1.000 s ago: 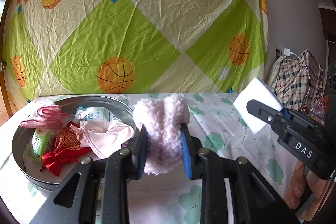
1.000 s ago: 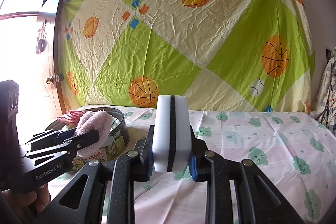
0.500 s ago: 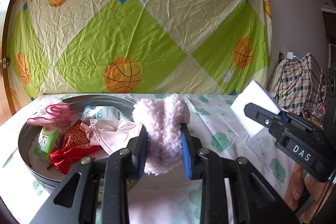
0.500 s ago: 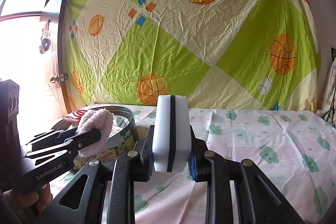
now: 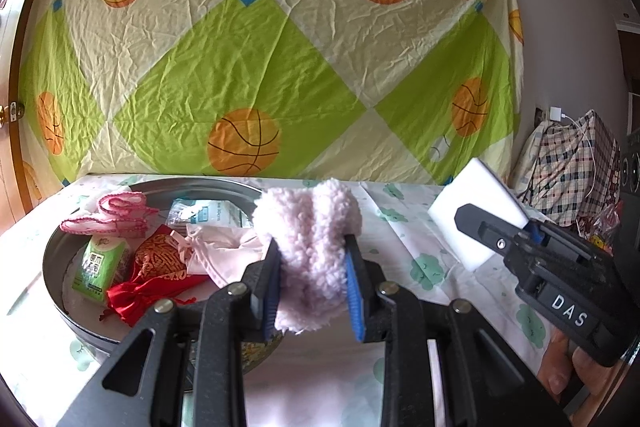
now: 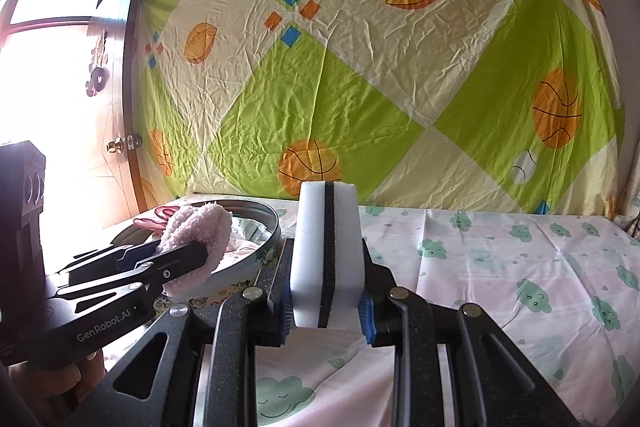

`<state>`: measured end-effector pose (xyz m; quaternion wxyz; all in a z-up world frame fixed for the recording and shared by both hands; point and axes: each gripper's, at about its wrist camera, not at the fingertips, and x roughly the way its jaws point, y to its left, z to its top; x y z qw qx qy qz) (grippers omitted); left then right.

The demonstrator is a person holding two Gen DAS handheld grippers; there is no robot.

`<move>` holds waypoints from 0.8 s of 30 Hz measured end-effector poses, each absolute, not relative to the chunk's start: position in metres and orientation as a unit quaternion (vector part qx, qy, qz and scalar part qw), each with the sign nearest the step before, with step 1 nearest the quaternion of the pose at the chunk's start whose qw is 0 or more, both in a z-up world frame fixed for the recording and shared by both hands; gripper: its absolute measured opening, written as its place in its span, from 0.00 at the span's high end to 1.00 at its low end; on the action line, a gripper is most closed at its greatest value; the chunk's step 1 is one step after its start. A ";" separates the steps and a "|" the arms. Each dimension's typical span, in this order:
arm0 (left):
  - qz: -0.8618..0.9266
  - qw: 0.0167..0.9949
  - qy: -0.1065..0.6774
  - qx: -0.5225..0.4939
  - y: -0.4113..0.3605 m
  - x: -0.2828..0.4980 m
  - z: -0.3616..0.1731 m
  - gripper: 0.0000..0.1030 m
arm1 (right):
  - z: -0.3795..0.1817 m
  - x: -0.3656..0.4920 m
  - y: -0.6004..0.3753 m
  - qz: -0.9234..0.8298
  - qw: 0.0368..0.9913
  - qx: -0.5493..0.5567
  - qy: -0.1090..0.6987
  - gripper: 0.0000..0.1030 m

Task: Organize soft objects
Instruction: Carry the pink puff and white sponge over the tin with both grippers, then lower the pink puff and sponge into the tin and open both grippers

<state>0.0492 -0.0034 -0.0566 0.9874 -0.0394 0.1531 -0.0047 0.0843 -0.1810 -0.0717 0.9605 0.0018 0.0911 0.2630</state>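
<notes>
While both grippers hang above the cloud-print tablecloth (image 6: 500,267), each has its jaws clamped on a soft item. Left gripper (image 5: 310,283): blue pads pressed into both sides of a pink fleece piece (image 5: 310,239), which stands upright between the fingers and bulges above them. Right gripper (image 6: 326,299): pads squeezed on a white sponge (image 6: 328,251) with a dark middle layer, held on end; in the left wrist view it shows at the right, tilted, clear of the table.

Round metal tin (image 5: 60,291) sits on the table at left, just beside and partly under the left gripper. Contents seen from the left wrist: pink-edged cloth (image 5: 116,211) at the far side, green tissue pack (image 5: 100,263), red drawstring pouch (image 5: 152,283), pale pink pouch (image 5: 224,247), clear packet (image 5: 208,213) toward the back. The fleece piece is near the tin's right rim; whether it is over the rim, cannot tell.

Patterned sheet (image 5: 260,67) with basketballs hangs on the wall behind.
</notes>
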 end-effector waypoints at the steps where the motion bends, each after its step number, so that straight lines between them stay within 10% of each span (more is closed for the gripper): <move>1: -0.004 0.987 0.152 -0.041 -0.002 0.049 -0.056 0.74 | -0.071 0.084 -0.180 0.264 0.960 0.001 0.090 0.72; 24: -0.001 0.990 0.130 -0.062 0.024 0.037 -0.047 0.74 | -0.070 0.085 -0.150 0.290 0.953 -0.005 0.087 0.72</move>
